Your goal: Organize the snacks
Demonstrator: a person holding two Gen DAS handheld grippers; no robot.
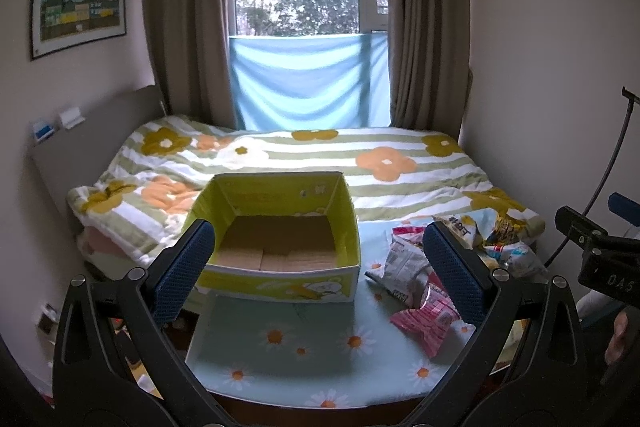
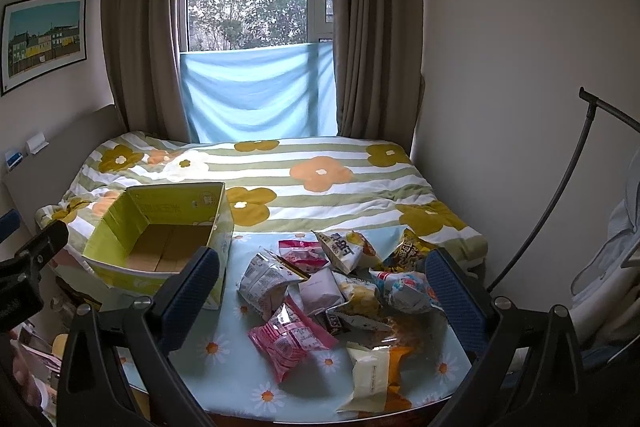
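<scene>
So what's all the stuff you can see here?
box: one, yellow-green, open and empty, left on the table
table: one, pale blue daisy cloth, in front of the bed
snack packets: a heap, exact count unclear, mixed colours, right of the box
pink packet: one, nearest edge of the heap
cream packet: one, front of the heap
bed: one, striped flower quilt, behind the table
picture: one, on the left wall
left claw: open, empty
right claw: open, empty
</scene>
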